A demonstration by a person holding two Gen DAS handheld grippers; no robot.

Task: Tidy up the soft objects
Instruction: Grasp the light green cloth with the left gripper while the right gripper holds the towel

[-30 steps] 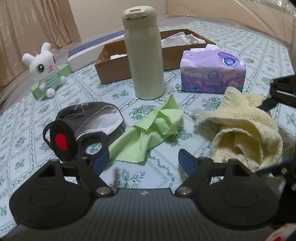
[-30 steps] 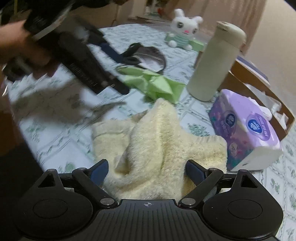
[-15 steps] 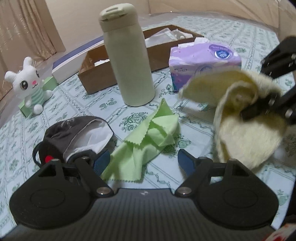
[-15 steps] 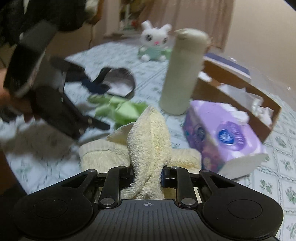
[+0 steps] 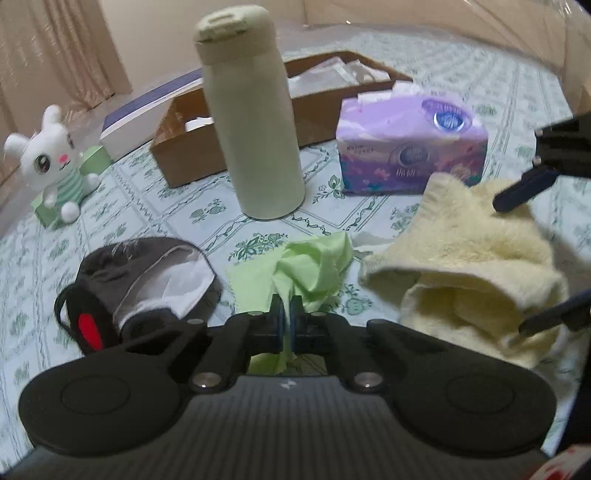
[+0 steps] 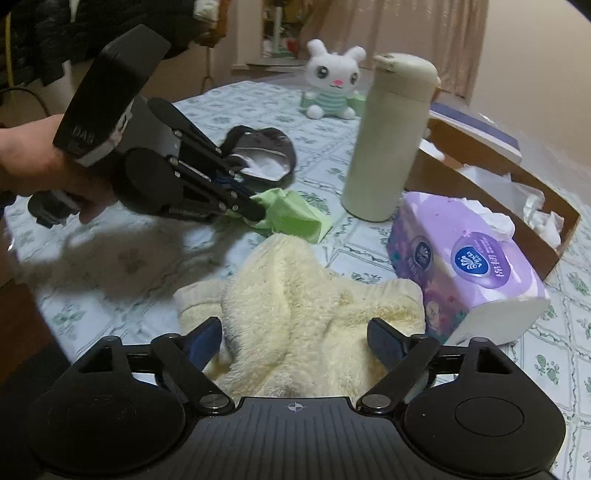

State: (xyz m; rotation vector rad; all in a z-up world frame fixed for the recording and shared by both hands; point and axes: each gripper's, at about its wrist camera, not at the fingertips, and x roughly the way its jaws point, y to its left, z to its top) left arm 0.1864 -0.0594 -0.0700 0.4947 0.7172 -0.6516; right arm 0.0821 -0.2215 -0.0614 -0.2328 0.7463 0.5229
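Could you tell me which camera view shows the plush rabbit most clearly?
The right wrist view: the plush rabbit sits facing the camera at the far end of the table, its whole front unobstructed. In the left wrist view it appears at the far left edge, turned partly sideways and stretched by the fisheye lens.

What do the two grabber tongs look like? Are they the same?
They look alike. The left tongs and right tongs are matte black, with a ribbed body, two round discs, hinged link arms with silver pins, and blue pads on the fingers. From the right camera, the left one has a grey boxy block with faint lettering. A dark sleeve shows above the hand.
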